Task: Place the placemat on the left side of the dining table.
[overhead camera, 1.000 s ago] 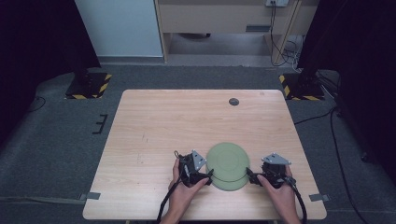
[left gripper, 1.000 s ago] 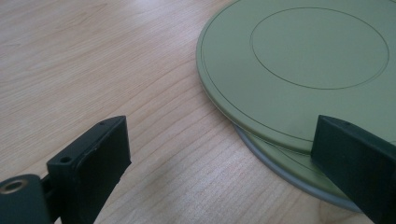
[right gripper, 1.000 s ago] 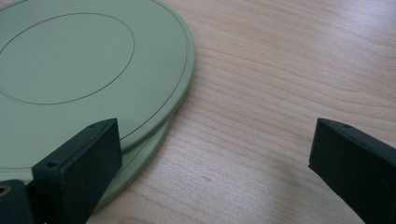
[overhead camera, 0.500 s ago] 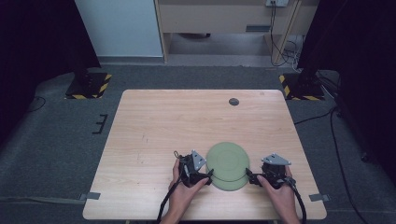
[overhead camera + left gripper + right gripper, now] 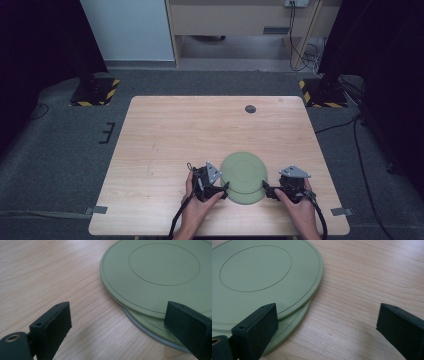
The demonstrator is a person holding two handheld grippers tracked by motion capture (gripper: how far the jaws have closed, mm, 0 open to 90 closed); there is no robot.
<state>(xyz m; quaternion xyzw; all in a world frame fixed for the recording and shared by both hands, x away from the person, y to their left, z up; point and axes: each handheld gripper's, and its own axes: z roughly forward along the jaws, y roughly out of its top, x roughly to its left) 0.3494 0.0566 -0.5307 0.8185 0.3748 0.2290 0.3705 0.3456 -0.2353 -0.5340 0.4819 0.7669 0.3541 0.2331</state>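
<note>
Two flat green plates lie stacked near the table's front edge, the top plate [image 5: 243,172] [image 5: 162,272] [image 5: 257,272] shifted a little off the lower plate [image 5: 150,327] [image 5: 289,325]. My left gripper [image 5: 223,188] [image 5: 118,315] is open at the stack's left rim, its right jaw over the plates' edge and its left jaw over bare wood. At the right rim my right gripper [image 5: 265,190] [image 5: 328,315] is open too, with its left jaw above the rim and its right jaw over the table. Neither holds anything.
The wooden table [image 5: 165,145] carries a small dark round disc [image 5: 250,109] near its far edge. Grey carpet surrounds the table, with black-and-yellow striped bases [image 5: 95,91] at the far corners and cables [image 5: 367,165] on the floor to the right.
</note>
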